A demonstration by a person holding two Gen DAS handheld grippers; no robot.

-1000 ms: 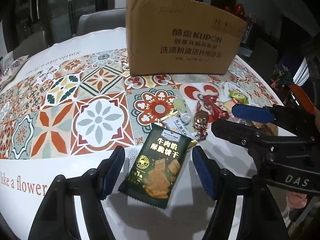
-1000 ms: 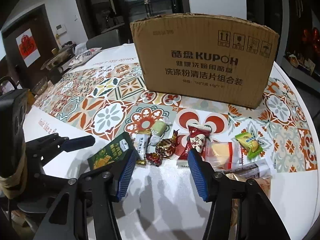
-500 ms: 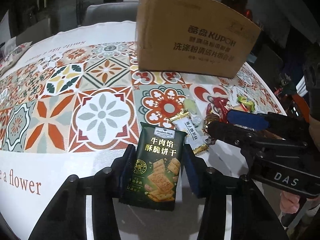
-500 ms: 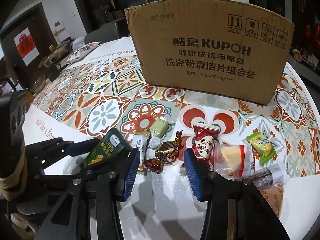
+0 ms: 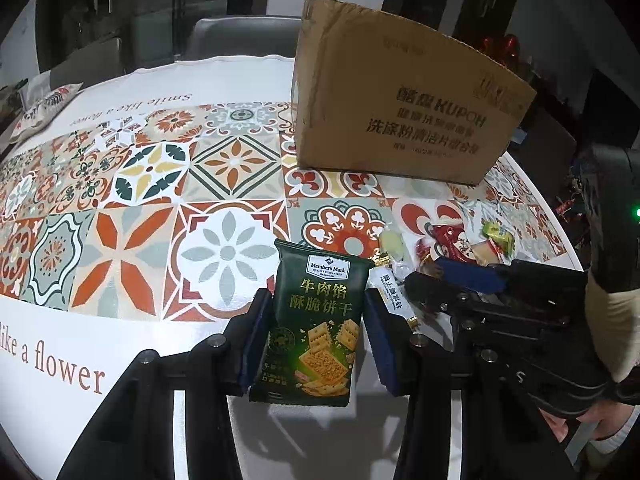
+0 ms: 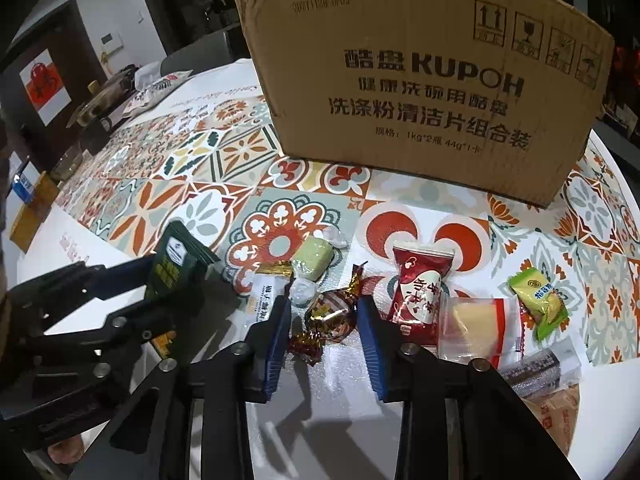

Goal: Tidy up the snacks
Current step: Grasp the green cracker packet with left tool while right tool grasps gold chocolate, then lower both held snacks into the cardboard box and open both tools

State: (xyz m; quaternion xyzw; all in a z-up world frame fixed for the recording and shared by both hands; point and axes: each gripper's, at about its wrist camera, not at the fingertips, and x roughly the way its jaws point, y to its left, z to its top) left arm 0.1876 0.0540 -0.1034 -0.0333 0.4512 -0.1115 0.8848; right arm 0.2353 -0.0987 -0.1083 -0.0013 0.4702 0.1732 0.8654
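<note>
My left gripper [image 5: 312,336] is shut on a dark green cracker packet [image 5: 316,320] and holds it lifted off the table; the packet also shows in the right wrist view [image 6: 176,264]. My right gripper [image 6: 324,328] is open around a brown-and-red foil candy [image 6: 332,312] on the table, its blue pads on either side, still apart from it. A cardboard box [image 6: 420,80] printed KUPOH stands behind the snacks; it also shows in the left wrist view [image 5: 400,108].
Loose snacks lie on the patterned tablecloth: a pale green candy [image 6: 314,258], a white bar [image 6: 264,300], a red packet [image 6: 420,292], a clear bag with a yellow piece [image 6: 480,328], a green-yellow packet [image 6: 540,300]. The left gripper's body [image 6: 80,320] is at the left.
My left gripper closed on the green packet and raised it. My right gripper moved forward and down, and narrowed around the foil candy.
</note>
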